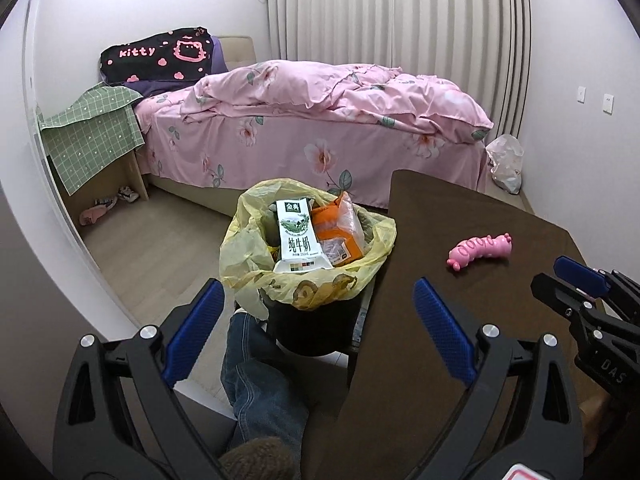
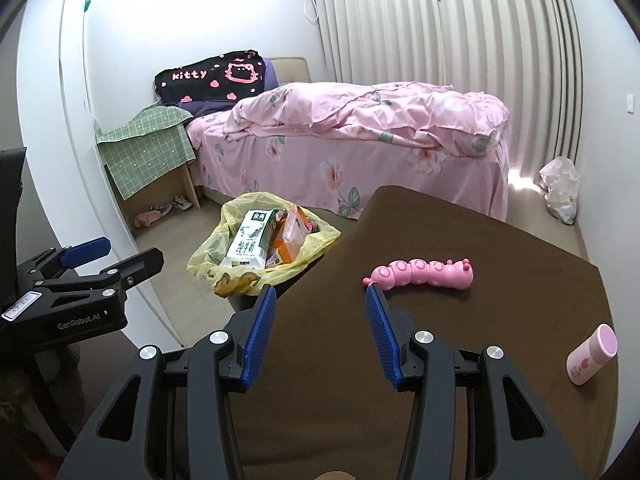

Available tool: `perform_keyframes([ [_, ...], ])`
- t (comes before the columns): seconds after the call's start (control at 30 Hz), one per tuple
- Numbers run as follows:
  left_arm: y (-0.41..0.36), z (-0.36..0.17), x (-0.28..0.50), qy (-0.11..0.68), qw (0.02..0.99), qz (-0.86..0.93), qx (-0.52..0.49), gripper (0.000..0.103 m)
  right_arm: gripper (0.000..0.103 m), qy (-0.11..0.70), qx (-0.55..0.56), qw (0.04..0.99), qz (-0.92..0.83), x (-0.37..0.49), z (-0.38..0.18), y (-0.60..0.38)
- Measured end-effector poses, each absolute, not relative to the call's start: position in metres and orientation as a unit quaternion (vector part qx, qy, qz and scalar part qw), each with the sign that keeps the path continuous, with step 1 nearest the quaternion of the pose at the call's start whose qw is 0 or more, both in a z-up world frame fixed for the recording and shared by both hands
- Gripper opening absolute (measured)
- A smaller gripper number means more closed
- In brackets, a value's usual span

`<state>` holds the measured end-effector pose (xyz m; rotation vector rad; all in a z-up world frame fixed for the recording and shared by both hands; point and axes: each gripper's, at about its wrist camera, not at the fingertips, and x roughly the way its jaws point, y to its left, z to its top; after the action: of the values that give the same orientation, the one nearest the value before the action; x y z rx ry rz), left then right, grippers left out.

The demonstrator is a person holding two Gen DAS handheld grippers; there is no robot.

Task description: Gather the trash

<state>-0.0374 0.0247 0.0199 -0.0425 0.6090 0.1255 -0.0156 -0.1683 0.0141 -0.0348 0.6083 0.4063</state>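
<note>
Two grippers hang above the near edge of a dark brown table (image 2: 460,320), and neither holds anything. The left gripper (image 1: 316,304) has its blue-padded fingers (image 1: 442,332) spread wide apart, one out over the floor side and the other over the tabletop, with the trash bin (image 1: 316,320) showing in the gap between them. The right gripper (image 2: 320,304) is also parted, though less widely, its fingers empty over the bare tabletop. The bin stands on the floor just beside the table's left edge; it is dark and lined with a yellow plastic bag (image 1: 248,248) whose rim folds out over the top. A white milk carton (image 1: 296,236) with green print stands tilted in the bag, and an orange snack packet (image 1: 340,236) leans right beside it. On the table lies a pink caterpillar toy (image 2: 424,274), on its side, near the tip of the right gripper's right finger but apart from it. Further right, close to the table's edge, a small pink-capped bottle (image 2: 592,356) lies tilted. Behind the table stands a bed (image 1: 312,132) with a pink floral duvet, and a crumpled clear plastic bag (image 2: 560,190) sits on the floor near the curtain. The person's jeans-clad leg (image 1: 256,372) shows beneath the left gripper.
</note>
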Motion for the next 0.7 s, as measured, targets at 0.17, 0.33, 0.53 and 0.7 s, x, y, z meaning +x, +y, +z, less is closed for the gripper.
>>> perform_keyframes([
  [0.17, 0.0222, 0.0199, -0.0388, 0.299, 0.952, 0.06, -0.017, 0.091, 0.044, 0.299, -0.018, 0.933, 0.198, -0.0164, 0.0146, -0.1677],
  [0.33, 0.0213, 0.0183, -0.0378, 0.302, 0.951, 0.06, -0.016, 0.091, 0.044, 0.296, -0.02, 0.934, 0.197, -0.0171, 0.0149, -0.1674],
  [0.53, 0.0204, 0.0169, -0.0369, 0.302, 0.951, 0.059, -0.017, 0.091, 0.044, 0.295, -0.021, 0.935, 0.195, -0.0196, 0.015, -0.1678],
  [0.7, 0.0206, 0.0169, -0.0366, 0.302, 0.951, 0.059, -0.016, 0.091, 0.044, 0.296, -0.019, 0.935, 0.196, -0.0193, 0.0149, -0.1681],
])
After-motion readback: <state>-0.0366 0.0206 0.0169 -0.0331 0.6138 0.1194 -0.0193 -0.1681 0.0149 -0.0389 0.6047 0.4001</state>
